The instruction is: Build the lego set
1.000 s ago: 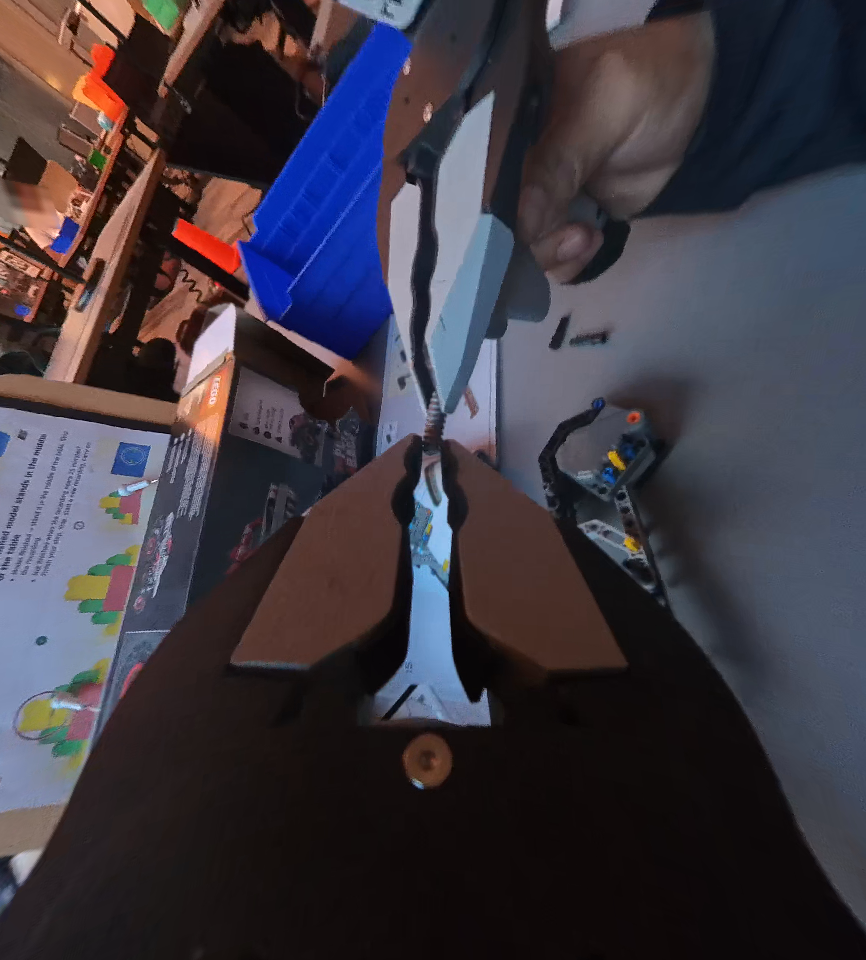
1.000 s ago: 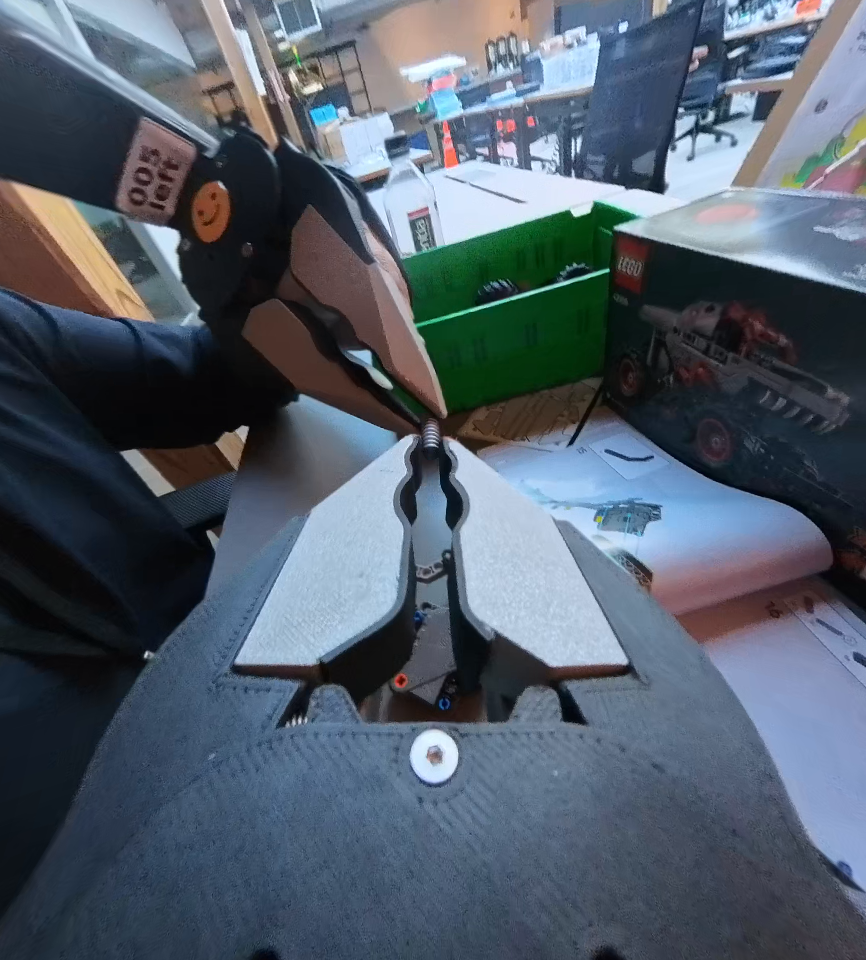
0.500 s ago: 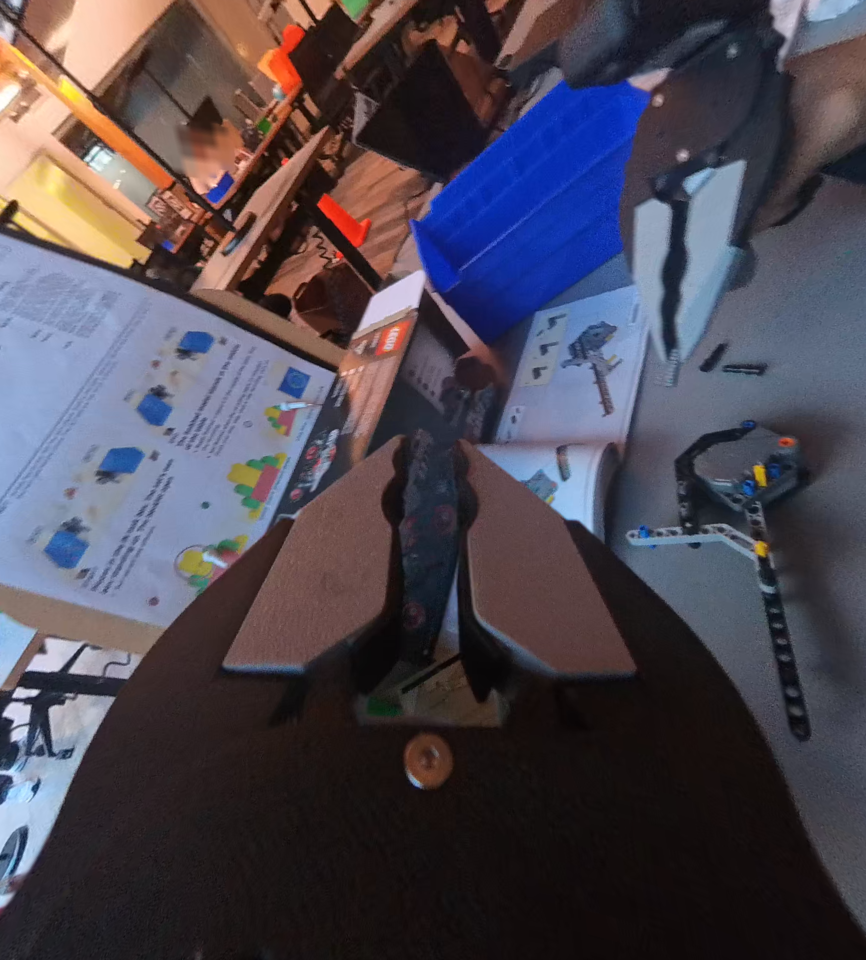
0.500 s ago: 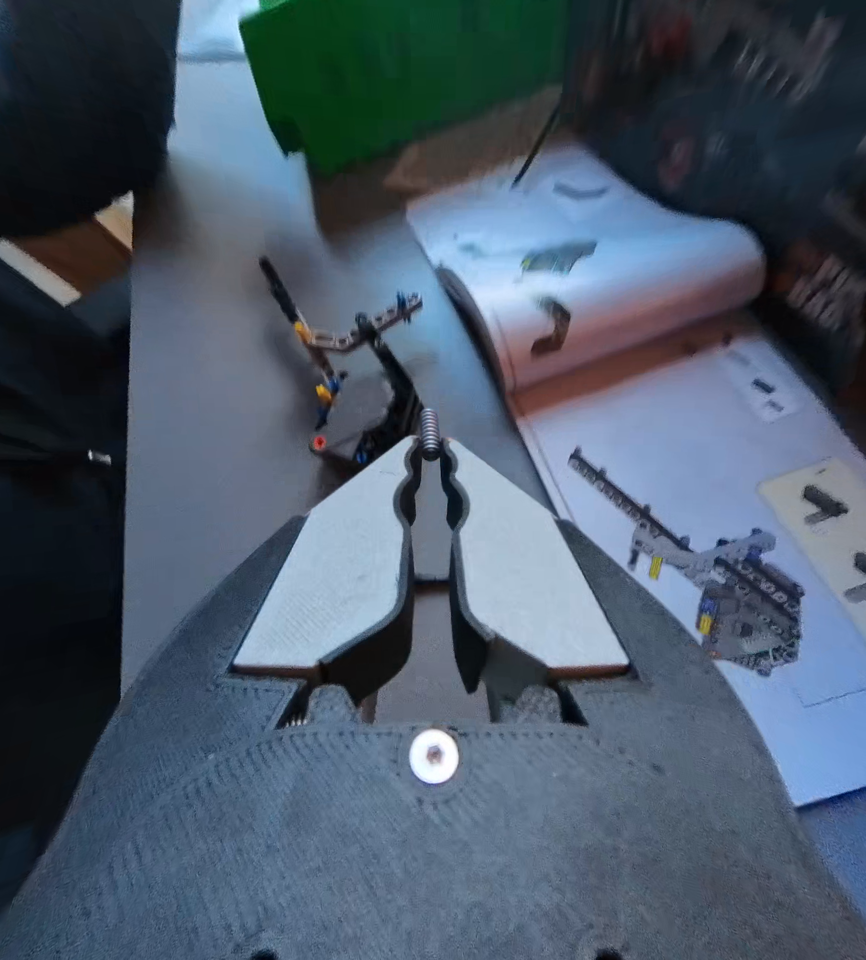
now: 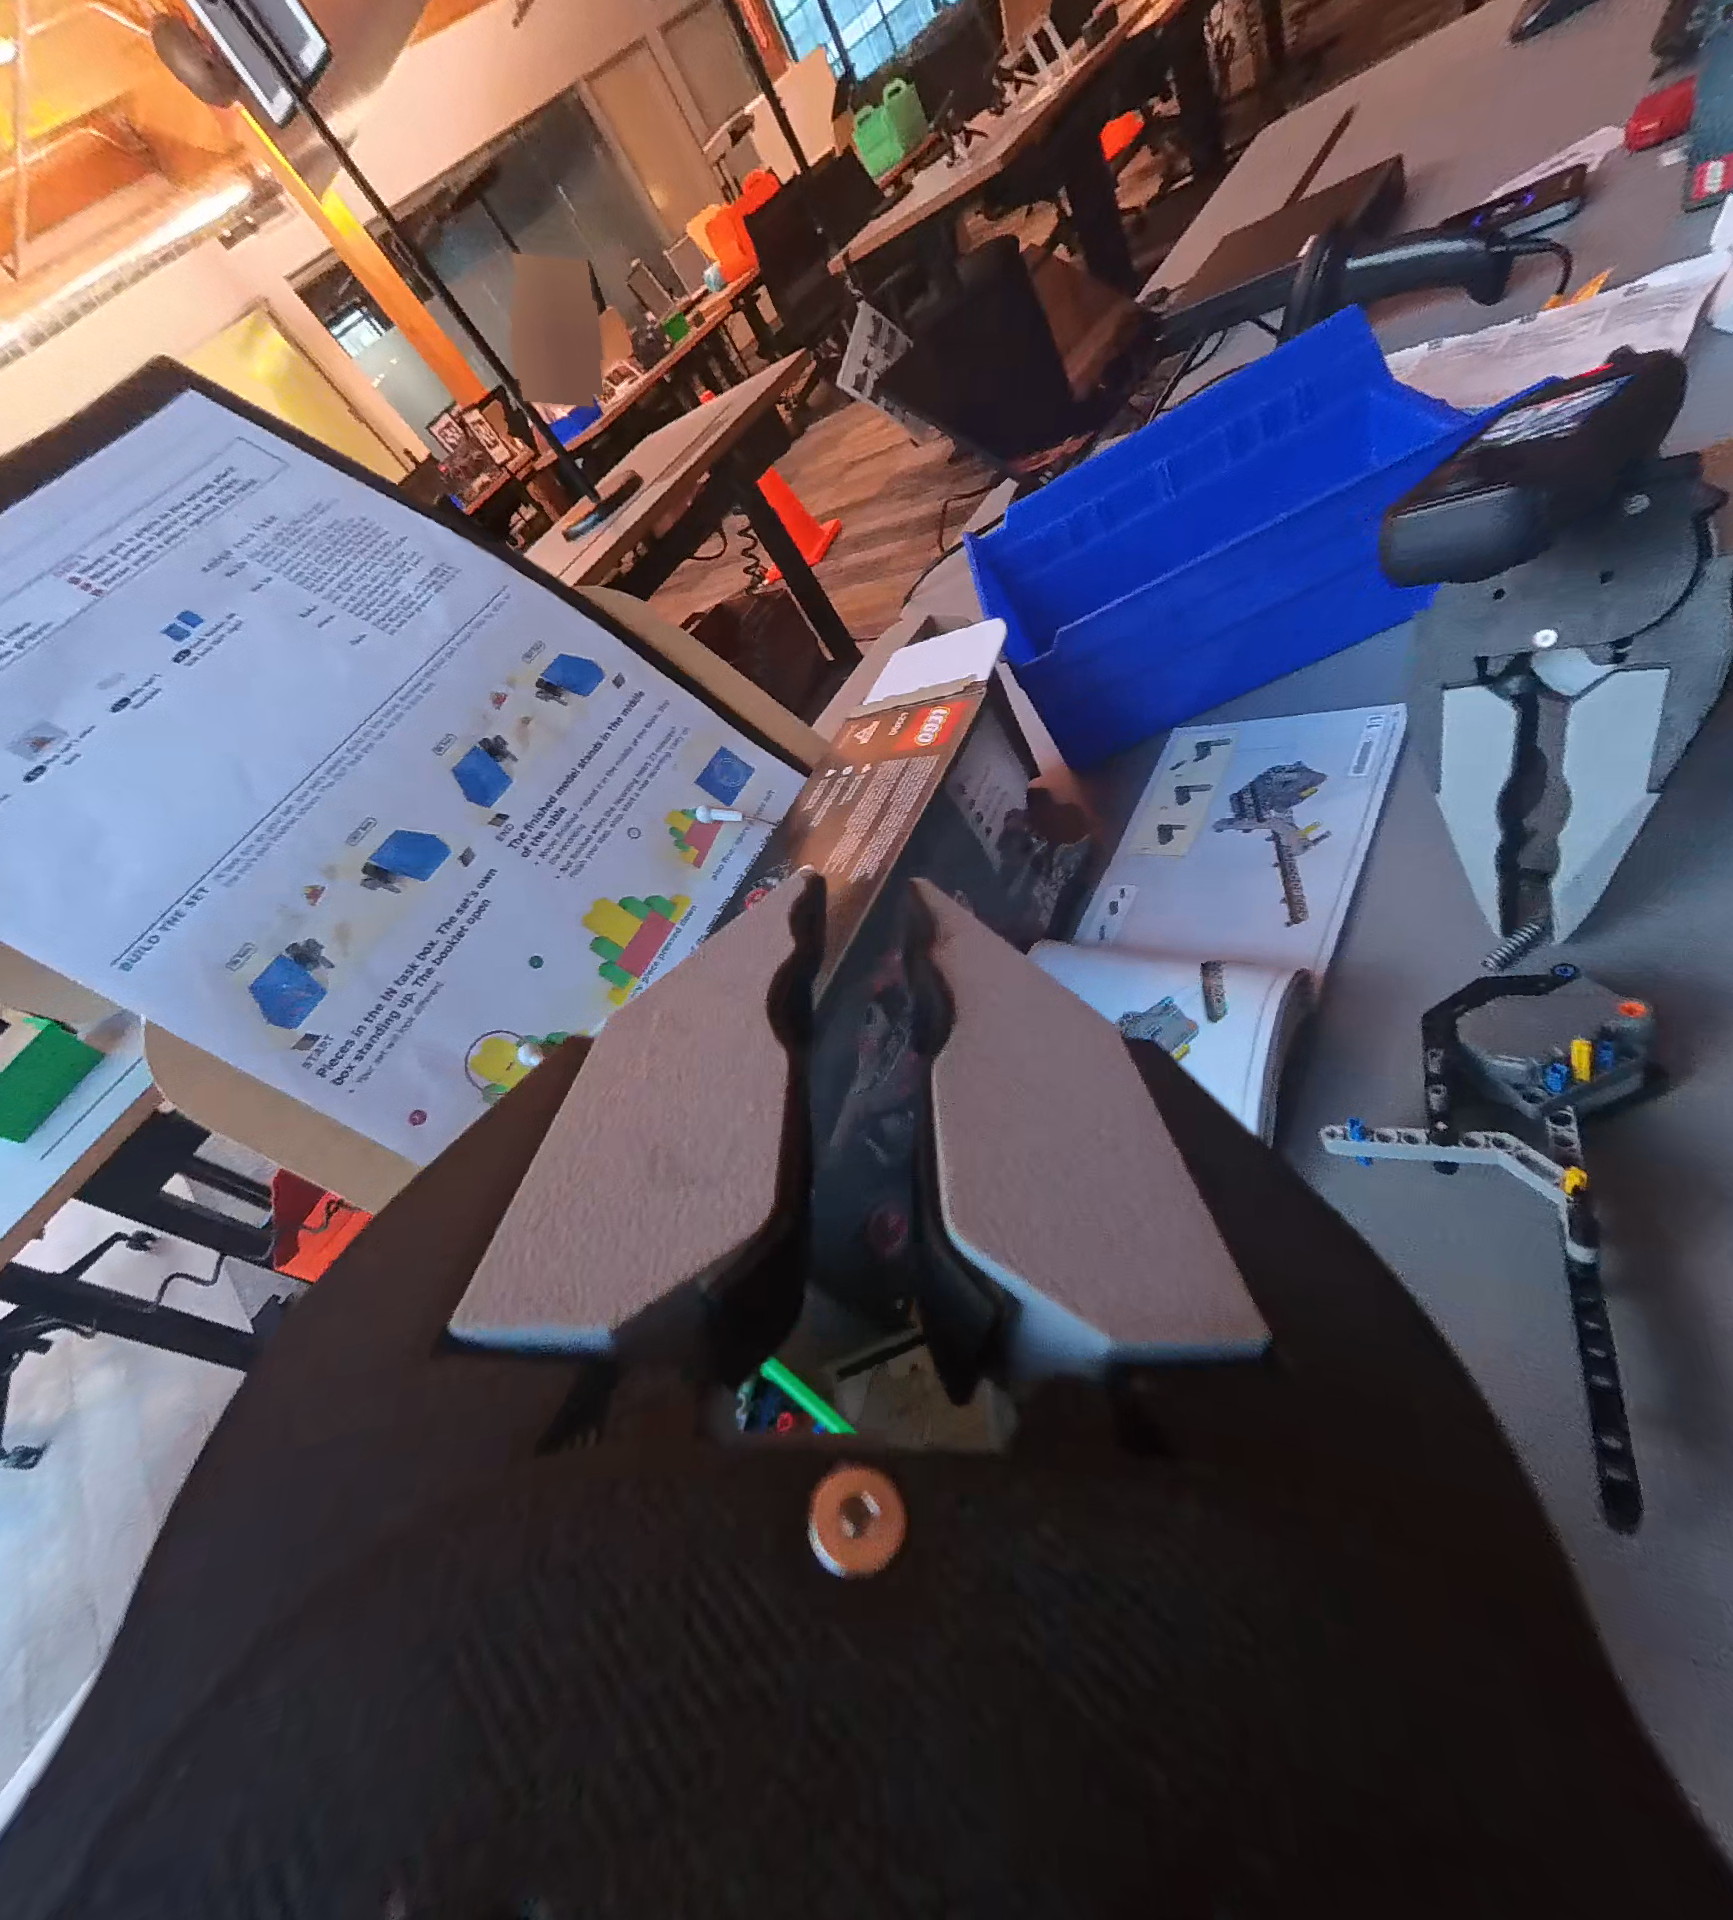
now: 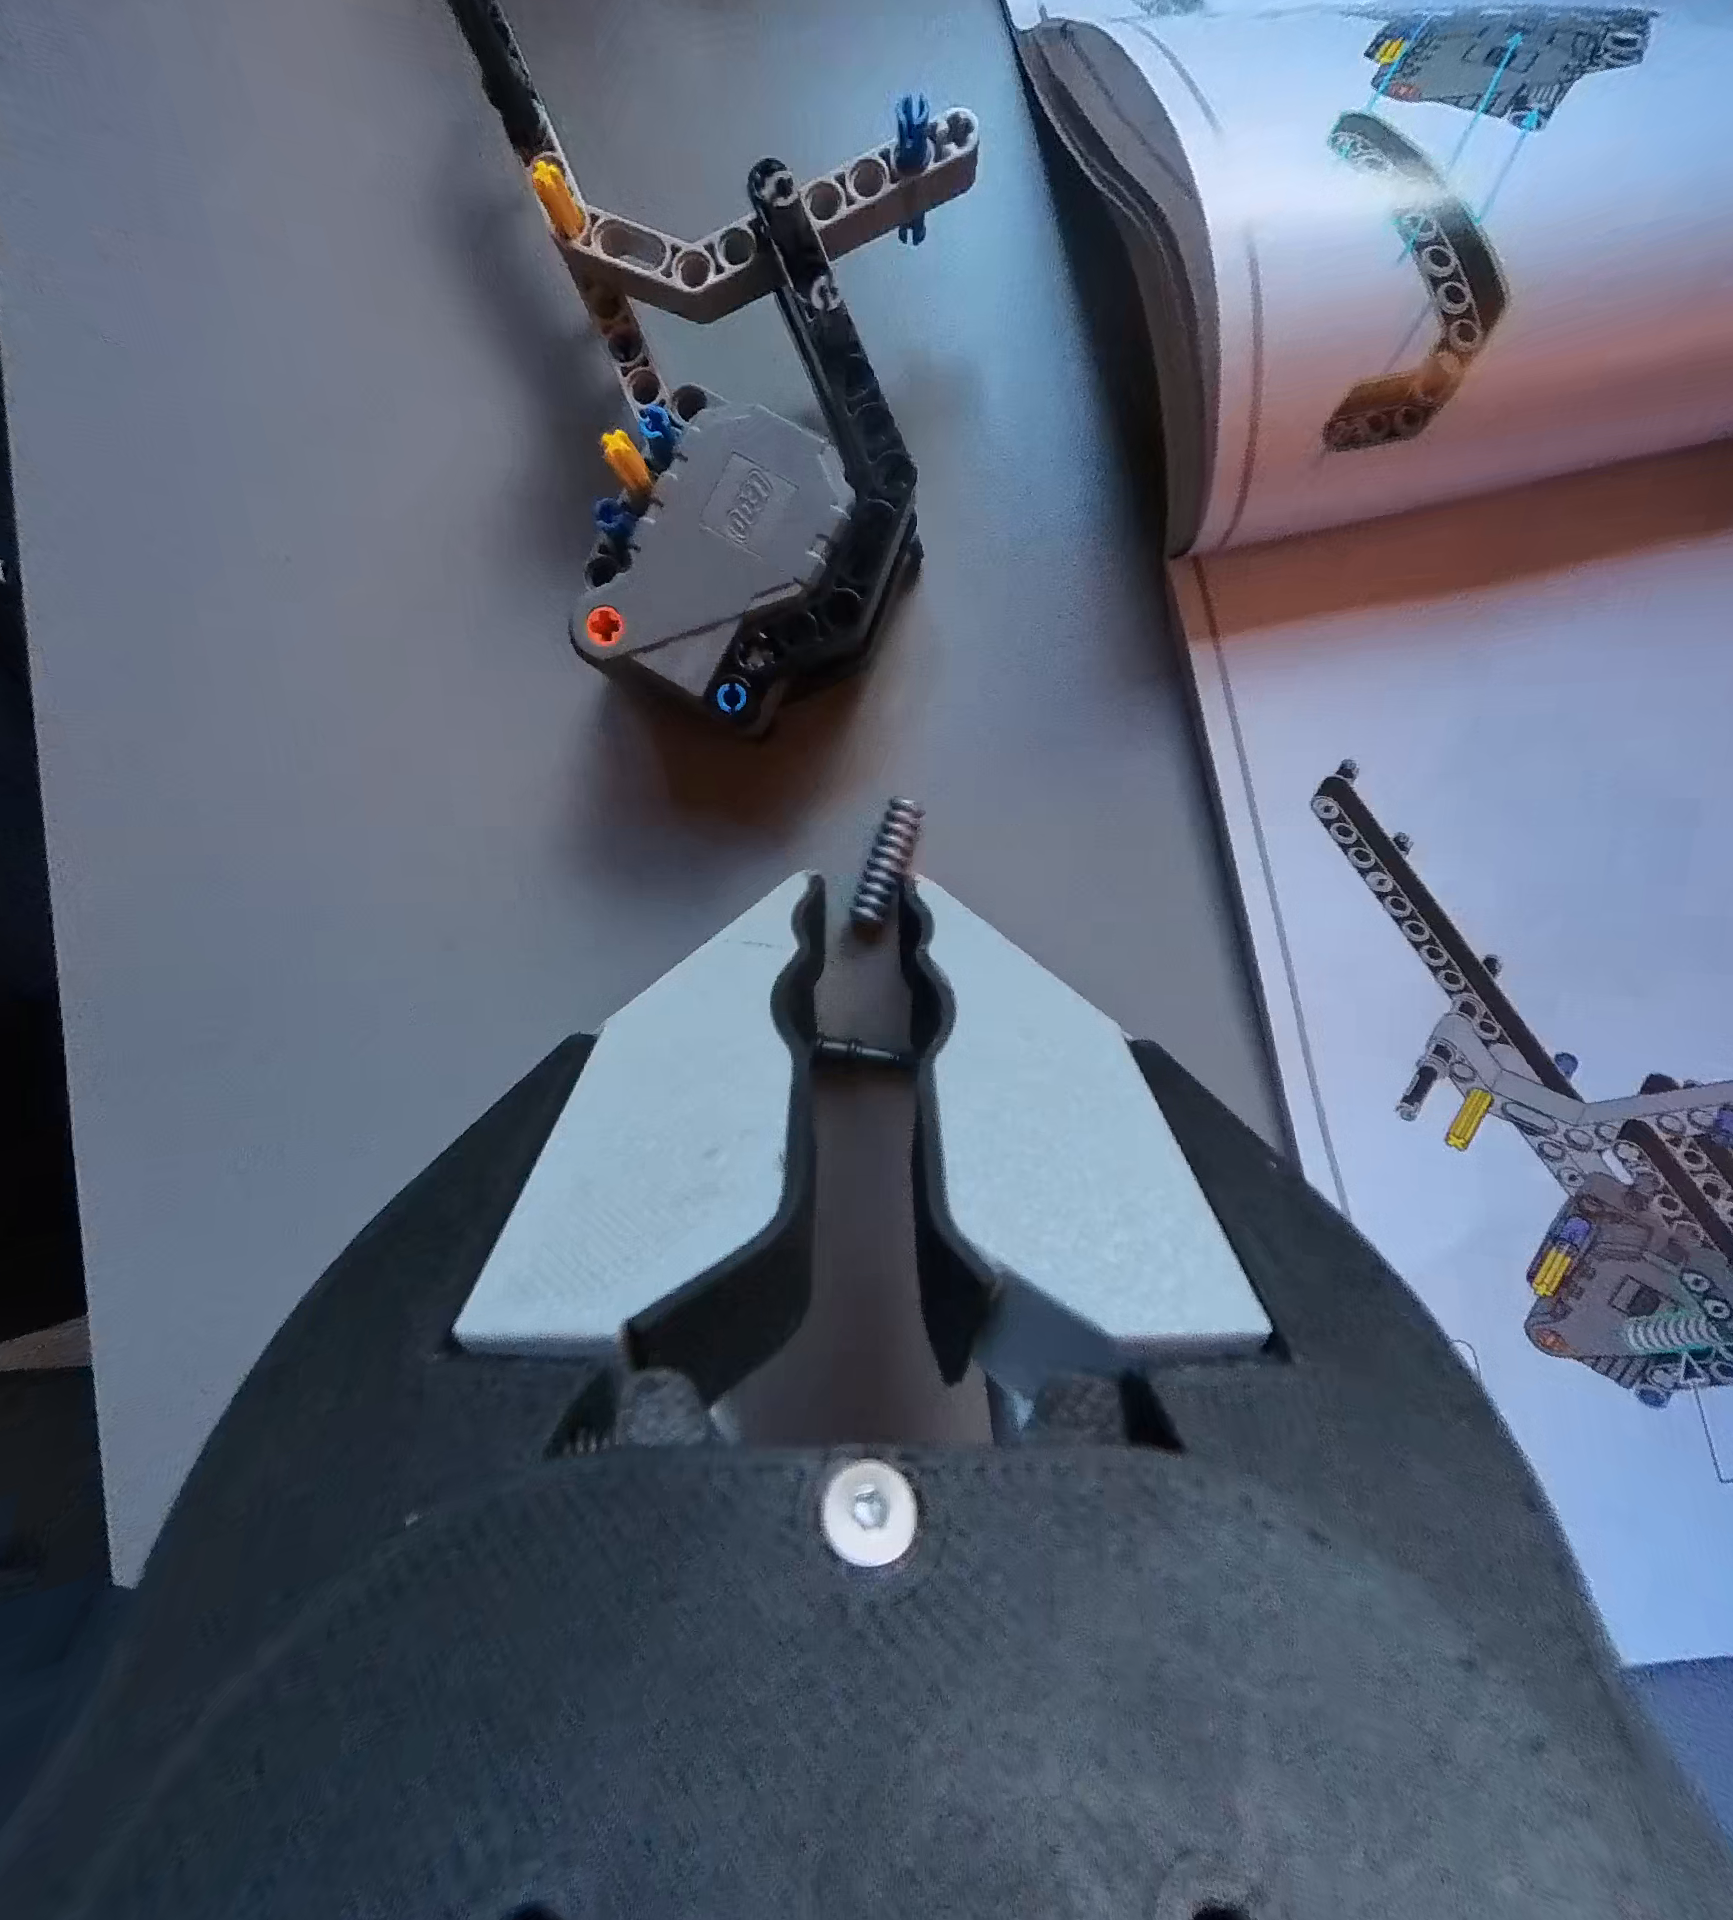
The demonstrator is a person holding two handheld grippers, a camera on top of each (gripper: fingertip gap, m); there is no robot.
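My right gripper [image 6: 859,883] is shut on a small dark metal spring [image 6: 888,862] that sticks out past its fingertips. It hovers over the grey table, just short of the partial Lego Technic assembly [image 6: 737,520], a grey motor-like block with black and light-grey beams and blue and yellow pins. A black pin [image 6: 857,1055] lies on the table under the jaws. The left wrist view shows the right gripper [image 5: 1527,914] with the spring [image 5: 1514,945] above the assembly [image 5: 1537,1070]. My left gripper [image 5: 862,894] is narrowly open and empty, well to the left.
The open instruction booklet [image 6: 1464,935] lies right of the assembly, against the dark Lego box [image 5: 903,790]. A blue bin [image 5: 1205,582] stands behind the booklet [image 5: 1246,831]. A printed instruction board [image 5: 218,779] stands at the left. A green bin of parts [image 5: 789,1403] shows below my left gripper.
Both grippers met at the spring a second ago. The left let go and drew back to the left. The right swung down over the table with the spring, toward the assembly.
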